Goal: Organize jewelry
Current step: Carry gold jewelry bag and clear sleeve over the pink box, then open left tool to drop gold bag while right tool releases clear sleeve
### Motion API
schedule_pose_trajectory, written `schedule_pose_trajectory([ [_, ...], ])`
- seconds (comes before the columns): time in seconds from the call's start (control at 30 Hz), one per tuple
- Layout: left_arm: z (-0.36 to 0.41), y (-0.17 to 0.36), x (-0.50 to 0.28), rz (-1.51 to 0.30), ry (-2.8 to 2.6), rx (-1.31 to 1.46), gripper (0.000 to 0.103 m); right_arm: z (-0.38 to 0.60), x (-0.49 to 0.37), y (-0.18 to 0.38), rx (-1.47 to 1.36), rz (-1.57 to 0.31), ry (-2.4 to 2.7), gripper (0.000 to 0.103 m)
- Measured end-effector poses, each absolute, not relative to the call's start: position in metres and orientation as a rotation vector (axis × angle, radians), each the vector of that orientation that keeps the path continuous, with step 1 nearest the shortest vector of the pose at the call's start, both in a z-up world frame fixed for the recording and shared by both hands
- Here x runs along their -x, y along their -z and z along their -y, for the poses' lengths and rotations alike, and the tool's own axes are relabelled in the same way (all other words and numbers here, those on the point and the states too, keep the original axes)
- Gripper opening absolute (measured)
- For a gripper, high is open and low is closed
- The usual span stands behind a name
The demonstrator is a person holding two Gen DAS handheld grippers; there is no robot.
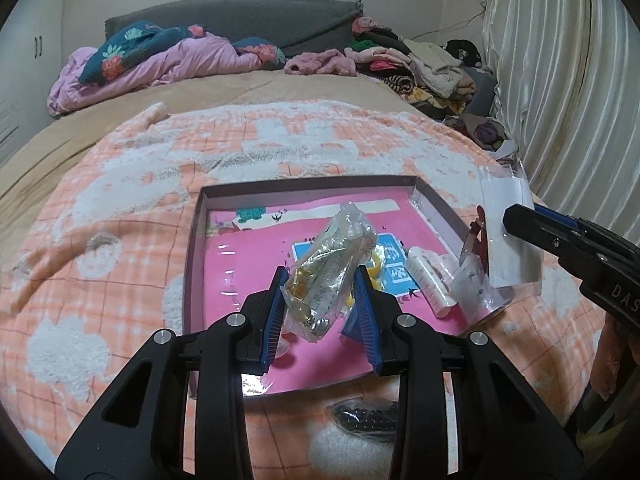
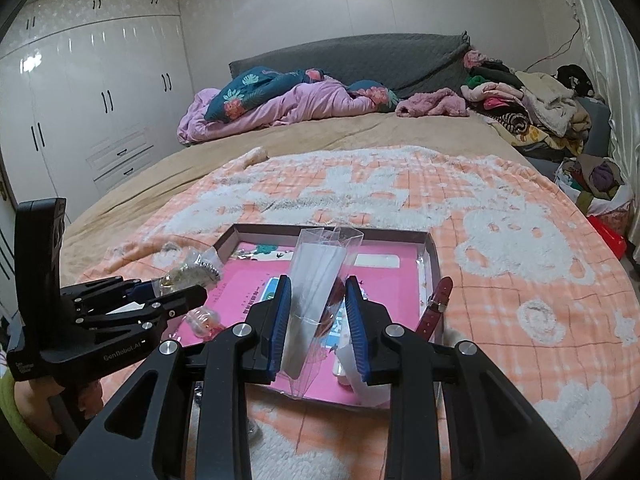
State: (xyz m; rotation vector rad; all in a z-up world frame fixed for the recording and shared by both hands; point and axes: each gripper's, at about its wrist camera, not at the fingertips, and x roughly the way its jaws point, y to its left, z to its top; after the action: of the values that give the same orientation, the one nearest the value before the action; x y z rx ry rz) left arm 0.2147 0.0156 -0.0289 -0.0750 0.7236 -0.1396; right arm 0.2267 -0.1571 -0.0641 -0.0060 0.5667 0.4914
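Two claws work over the bed. The left claw (image 1: 320,300) pinches one crumpled clear plastic bag of gold jewelry (image 1: 332,268); the right claw (image 2: 318,320) pinches one flat clear plastic sleeve (image 2: 316,276). Beneath them, one shallow pink-lined cardboard box (image 1: 192,264) lies on the peach checked fleece blanket (image 1: 120,200), a maroon watch strap (image 2: 438,300) draped over its right edge.

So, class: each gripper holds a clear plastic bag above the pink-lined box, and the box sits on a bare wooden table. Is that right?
Not quite. The box sits on an orange-and-white blanket on a bed, as the right wrist view shows. The left gripper and right gripper do each hold a clear bag.
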Motion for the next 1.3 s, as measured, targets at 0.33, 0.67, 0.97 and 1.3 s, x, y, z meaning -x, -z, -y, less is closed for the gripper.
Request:
schedule_pose_trajectory([
  [0.33,-0.016,0.051,-0.226,-0.77,0.161,0.073,0.026,0.143,-0.25,0.083,0.023,-0.61,-0.467,0.026],
  [0.67,-0.018,0.06,-0.229,-0.8,0.167,0.08,0.026,0.145,-0.263,0.114,0.011,-0.689,-0.429,0.026],
  [0.97,-0.019,0.061,-0.228,-0.805,0.166,0.077,0.026,0.142,-0.264,0.126,0.021,-0.72,-0.426,0.026],
  [1.3,-0.021,0.054,-0.225,-0.786,0.158,0.077,0.037,0.151,-0.256,0.117,-0.016,-0.711,-0.441,0.044],
])
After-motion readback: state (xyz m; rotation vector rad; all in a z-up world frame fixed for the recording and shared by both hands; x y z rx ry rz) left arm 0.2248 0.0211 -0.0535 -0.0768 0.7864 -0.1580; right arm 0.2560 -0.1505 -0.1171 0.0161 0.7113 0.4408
